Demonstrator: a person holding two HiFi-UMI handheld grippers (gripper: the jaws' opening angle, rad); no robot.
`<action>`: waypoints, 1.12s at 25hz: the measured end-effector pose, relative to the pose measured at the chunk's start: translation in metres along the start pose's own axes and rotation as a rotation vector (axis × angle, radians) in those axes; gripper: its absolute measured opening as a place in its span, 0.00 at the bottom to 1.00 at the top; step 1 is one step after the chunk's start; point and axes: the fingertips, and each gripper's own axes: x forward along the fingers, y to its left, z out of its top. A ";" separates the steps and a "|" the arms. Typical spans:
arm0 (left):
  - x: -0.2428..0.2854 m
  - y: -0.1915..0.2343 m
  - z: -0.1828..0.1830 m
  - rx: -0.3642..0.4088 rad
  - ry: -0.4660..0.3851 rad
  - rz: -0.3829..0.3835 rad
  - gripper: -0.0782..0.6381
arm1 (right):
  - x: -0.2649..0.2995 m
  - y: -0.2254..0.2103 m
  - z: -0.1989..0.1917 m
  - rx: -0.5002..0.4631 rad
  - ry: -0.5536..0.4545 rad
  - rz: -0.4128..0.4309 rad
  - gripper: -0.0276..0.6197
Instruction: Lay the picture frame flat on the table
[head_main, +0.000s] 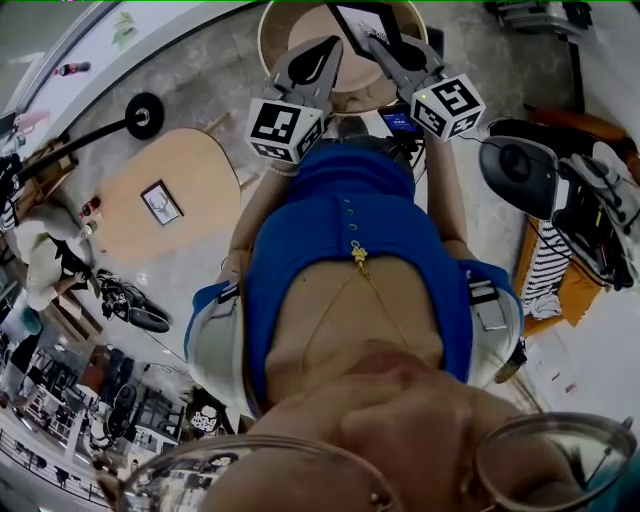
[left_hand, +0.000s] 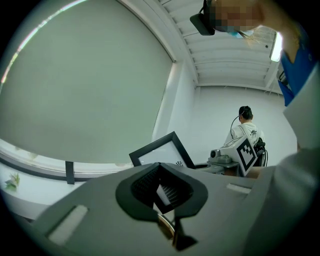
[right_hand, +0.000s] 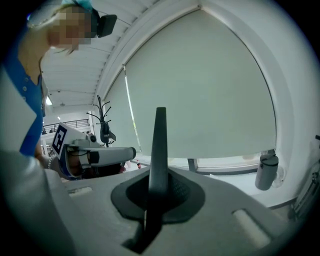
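A black picture frame (head_main: 365, 20) with a white inside stands upright on the round wooden table (head_main: 275, 30) at the top of the head view. My right gripper (head_main: 378, 45) is shut on one side of it. In the right gripper view the frame (right_hand: 160, 135) rises edge-on as a thin dark blade out of the right gripper (right_hand: 160, 170). My left gripper (head_main: 333, 45) sits just left of the frame, tips together and holding nothing. In the left gripper view the frame (left_hand: 167, 150) tilts up right behind the left gripper (left_hand: 160, 165), and its lower part is hidden.
A second wooden table (head_main: 200, 170) with a small framed picture (head_main: 160, 203) stands at the left, beside a black lamp stand (head_main: 145, 115) and a bicycle (head_main: 130, 305). A chair piled with clothes (head_main: 575, 200) is at the right. A grey bottle (right_hand: 267, 172) stands on the window sill.
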 end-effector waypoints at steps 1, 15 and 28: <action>-0.001 -0.001 -0.003 -0.002 0.007 0.001 0.11 | 0.001 0.000 -0.004 -0.003 0.009 0.001 0.06; 0.003 0.011 -0.071 -0.041 0.173 0.023 0.10 | 0.042 -0.009 -0.079 0.059 0.145 0.035 0.06; 0.003 0.018 -0.144 -0.116 0.328 0.012 0.10 | 0.083 -0.038 -0.205 0.096 0.336 0.046 0.06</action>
